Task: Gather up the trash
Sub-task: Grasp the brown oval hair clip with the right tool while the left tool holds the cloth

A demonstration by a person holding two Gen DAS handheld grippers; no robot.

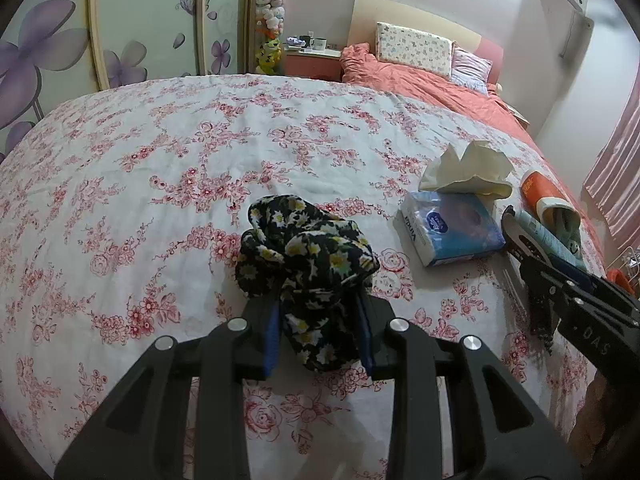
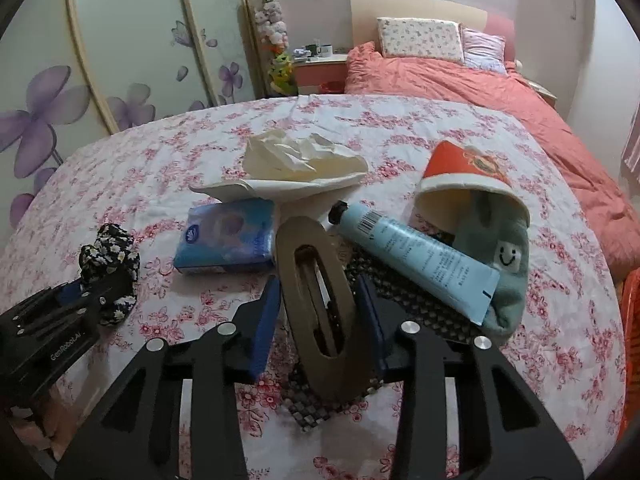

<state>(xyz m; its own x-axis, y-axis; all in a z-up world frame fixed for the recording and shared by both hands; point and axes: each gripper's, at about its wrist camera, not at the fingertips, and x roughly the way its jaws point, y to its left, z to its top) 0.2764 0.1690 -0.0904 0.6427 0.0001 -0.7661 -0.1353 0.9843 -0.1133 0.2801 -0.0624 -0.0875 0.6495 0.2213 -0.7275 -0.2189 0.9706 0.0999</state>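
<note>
At the centre of the left wrist frame, the left tool [image 1: 320, 320] is clamped on a black floral scrunchie [image 1: 308, 256] over the floral counter [image 1: 160, 184]. In the right wrist frame, the right tool [image 2: 324, 308] grips a brown oval hair clip [image 2: 320, 304] at centre; the tissue pack [image 2: 224, 240] lies left of it, a blue tube [image 2: 416, 256] right.

A pink-flowered sheet [image 1: 160, 184] covers the near surface; beyond it lies a coral duvet [image 2: 460, 84] with a floral pillow [image 2: 420, 38], beside it a nightstand [image 1: 312, 62] bearing mugs [image 1: 319, 43], left of it flower-painted wardrobe doors [image 1: 140, 20]
</note>
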